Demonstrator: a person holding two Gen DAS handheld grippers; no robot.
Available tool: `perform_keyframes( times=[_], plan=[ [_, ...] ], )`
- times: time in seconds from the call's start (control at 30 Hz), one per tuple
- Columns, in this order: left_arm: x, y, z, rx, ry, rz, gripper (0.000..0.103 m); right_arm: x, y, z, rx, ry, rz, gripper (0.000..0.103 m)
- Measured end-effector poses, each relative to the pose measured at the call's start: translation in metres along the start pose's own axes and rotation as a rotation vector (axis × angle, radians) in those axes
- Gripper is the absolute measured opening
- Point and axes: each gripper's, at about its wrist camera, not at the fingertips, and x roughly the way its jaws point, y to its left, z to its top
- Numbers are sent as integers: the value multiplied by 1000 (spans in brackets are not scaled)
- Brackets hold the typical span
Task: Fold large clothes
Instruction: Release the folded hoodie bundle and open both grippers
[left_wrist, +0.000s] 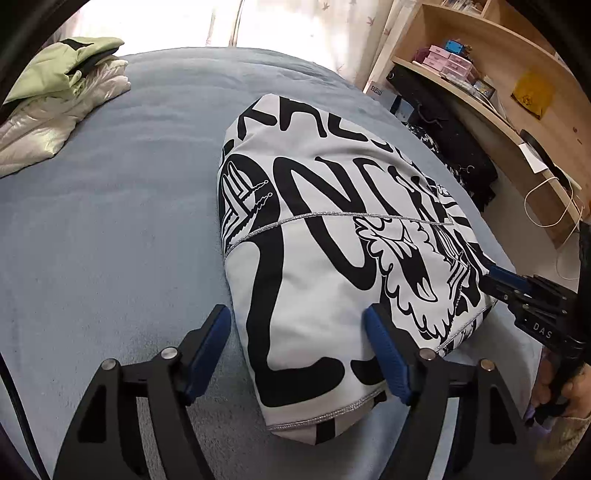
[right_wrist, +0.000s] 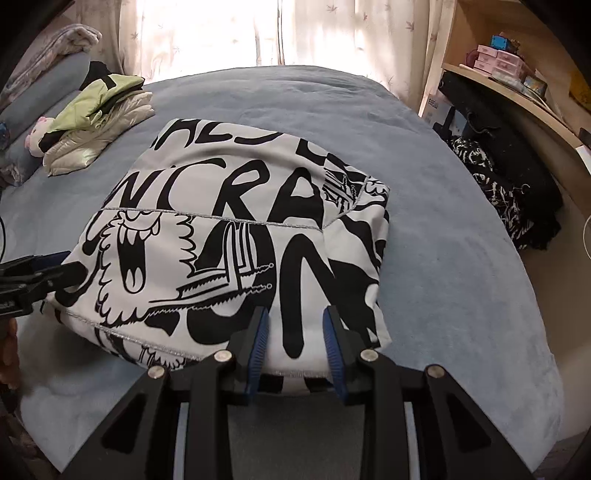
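A folded white garment (left_wrist: 332, 221) with a bold black graffiti print lies on the blue bed (left_wrist: 110, 221). My left gripper (left_wrist: 297, 325) stands open, wide over the garment's near corner: one finger rests on the cloth, the other just off its edge on the bedspread. In the right wrist view it reaches the garment (right_wrist: 240, 206) from the left (right_wrist: 62, 267). My right gripper (right_wrist: 295, 321) is over the garment's near edge, jaws a little apart, with flat cloth showing between them and no bunching. In the left wrist view the right gripper (left_wrist: 493, 282) meets the garment's right edge.
A pile of folded green and cream clothes (right_wrist: 96, 122) sits at the bed's far left corner. Dark clothes (right_wrist: 509, 199) lie heaped beside the bed on the right, below a wooden shelf unit (left_wrist: 480, 74). A hand (left_wrist: 569, 391) holds the right gripper.
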Motion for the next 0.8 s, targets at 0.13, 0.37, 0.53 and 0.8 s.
perform_keyframes(
  times=[0.13, 0.37, 0.53, 0.8],
  plan=[
    [-7, -1, 1, -23, 5, 21, 74, -10, 1, 1, 15, 15, -13, 32],
    [-27, -1, 2, -32, 31, 93, 74, -23, -11, 3, 120, 60, 96, 41],
    [-41, -1, 0, -21, 65, 149, 74, -34, -21, 2, 220, 62, 188, 44],
    [-52, 0, 4, -21, 87, 110, 75, -49, -27, 4, 243, -14, 304, 47]
  ],
)
